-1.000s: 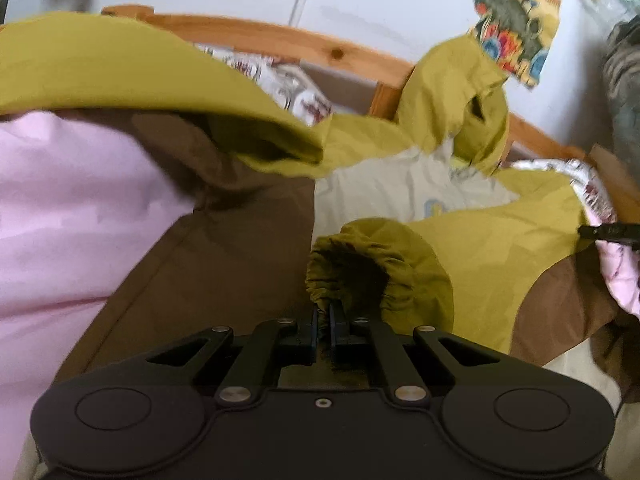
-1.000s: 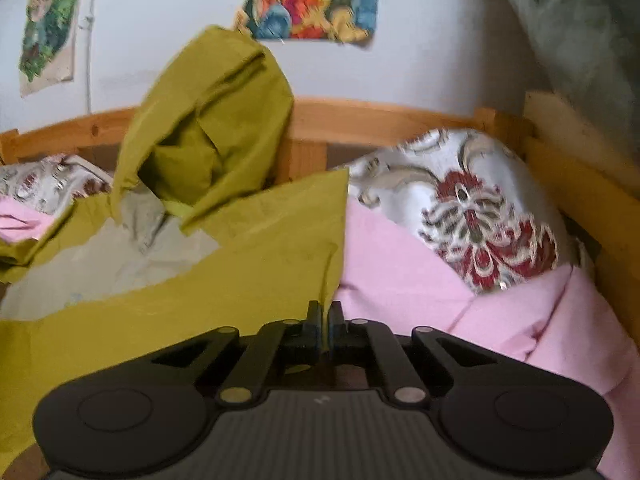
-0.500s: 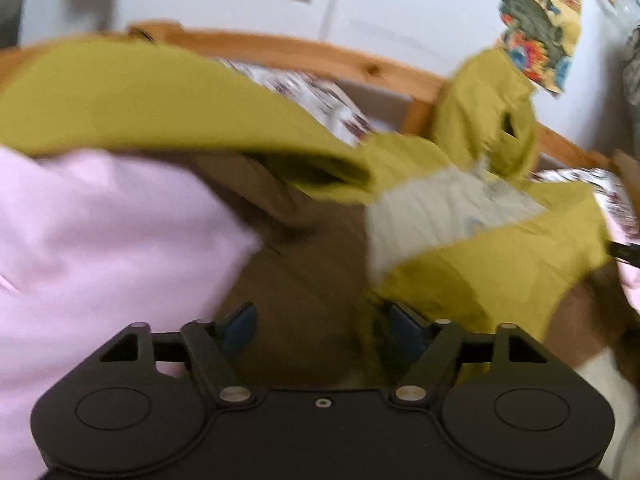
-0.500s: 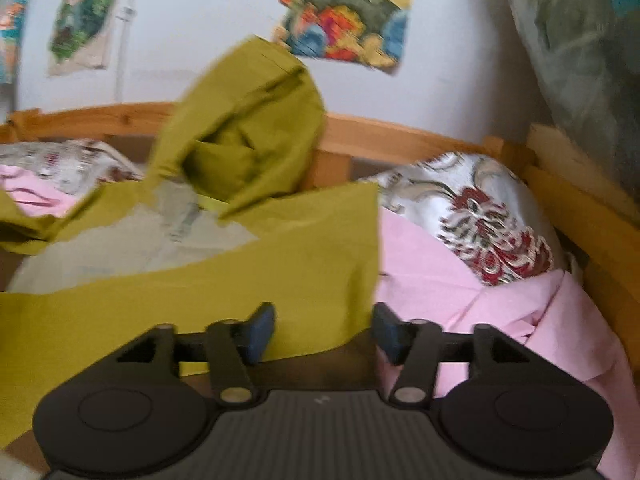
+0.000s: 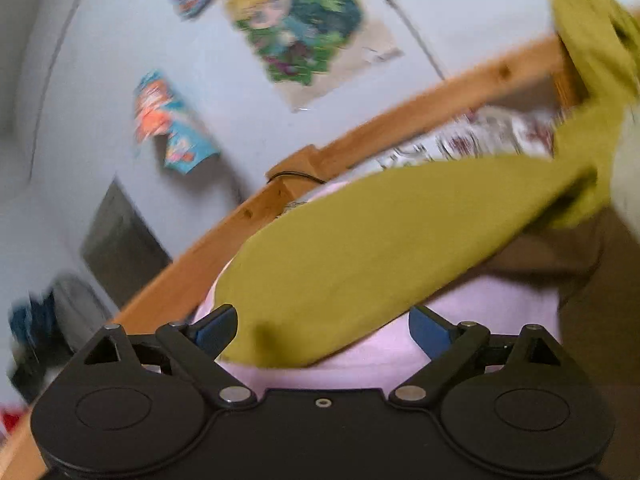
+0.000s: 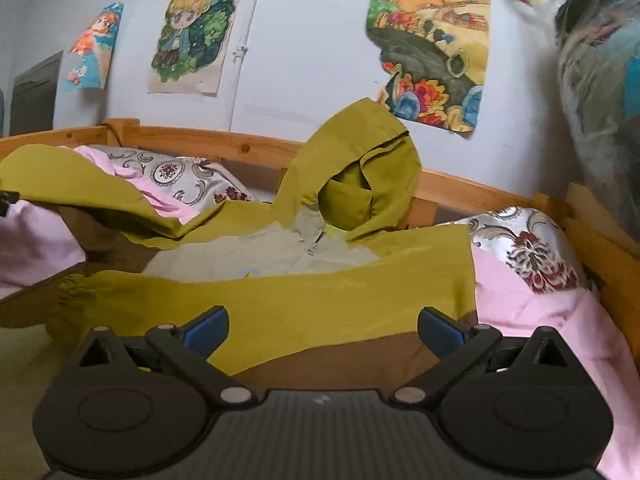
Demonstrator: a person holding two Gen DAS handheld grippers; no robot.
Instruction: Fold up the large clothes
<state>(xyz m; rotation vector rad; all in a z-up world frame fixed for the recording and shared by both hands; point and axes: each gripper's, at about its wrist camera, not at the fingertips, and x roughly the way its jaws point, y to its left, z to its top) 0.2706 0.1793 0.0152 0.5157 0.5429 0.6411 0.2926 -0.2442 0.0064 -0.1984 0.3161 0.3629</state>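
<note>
An olive and brown hooded jacket (image 6: 304,300) lies on a pink-sheeted bed, with its hood (image 6: 360,176) propped against the wooden headboard and one sleeve folded across the body. My right gripper (image 6: 323,330) is open over the folded sleeve and holds nothing. In the blurred left wrist view, the other olive sleeve (image 5: 380,248) stretches across the pink sheet (image 5: 480,304). My left gripper (image 5: 323,330) is open with the sleeve's end between its spread fingers, not clamped.
A wooden bed frame (image 6: 448,188) runs along the wall behind the jacket and shows in the left wrist view (image 5: 360,140) too. Patterned pillows (image 6: 528,248) lie at the bed's head. Posters (image 6: 432,52) hang on the wall. A bagged bundle (image 6: 600,100) hangs at the right.
Both grippers have opened and let go of the jacket: the left released the cuff, the right the folded edge. The left gripper has swung left toward the other sleeve; the right pulled back.
</note>
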